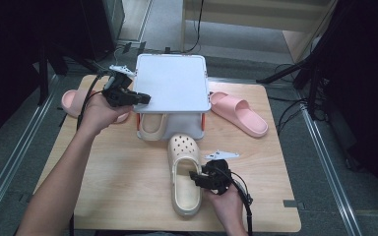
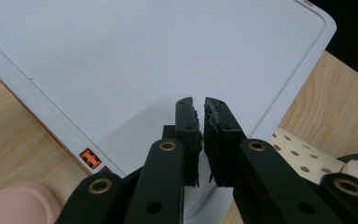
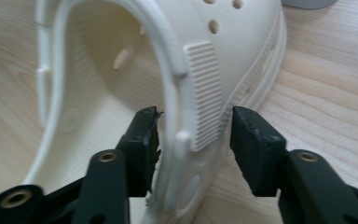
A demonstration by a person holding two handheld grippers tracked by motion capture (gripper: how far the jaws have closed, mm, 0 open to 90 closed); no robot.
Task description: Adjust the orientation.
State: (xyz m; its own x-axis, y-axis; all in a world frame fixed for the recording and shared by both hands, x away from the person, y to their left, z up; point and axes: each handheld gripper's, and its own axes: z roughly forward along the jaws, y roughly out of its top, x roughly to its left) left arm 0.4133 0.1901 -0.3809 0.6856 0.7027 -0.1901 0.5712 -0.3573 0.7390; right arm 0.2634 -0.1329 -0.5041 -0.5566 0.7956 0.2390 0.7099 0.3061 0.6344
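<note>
Wood-grain table (image 1: 128, 182); grey floor (image 1: 325, 187); dark curtains (image 1: 10, 49) at both sides

We read the high view as evenly lit from overhead: the wooden table (image 1: 128, 187) is bright, the upper left and right of the frame fall near black. The white shelf top (image 1: 173, 81) is mildly washed out and the picture is soft throughout. In the left gripper view the jaws cast a faint grey shadow on the shelf top (image 2: 144, 60); the lower edge is blurred. In the right gripper view the cream clog (image 3: 205, 70) is soft and pale at upper left, and the wood grain smears at the frame edges.
</note>
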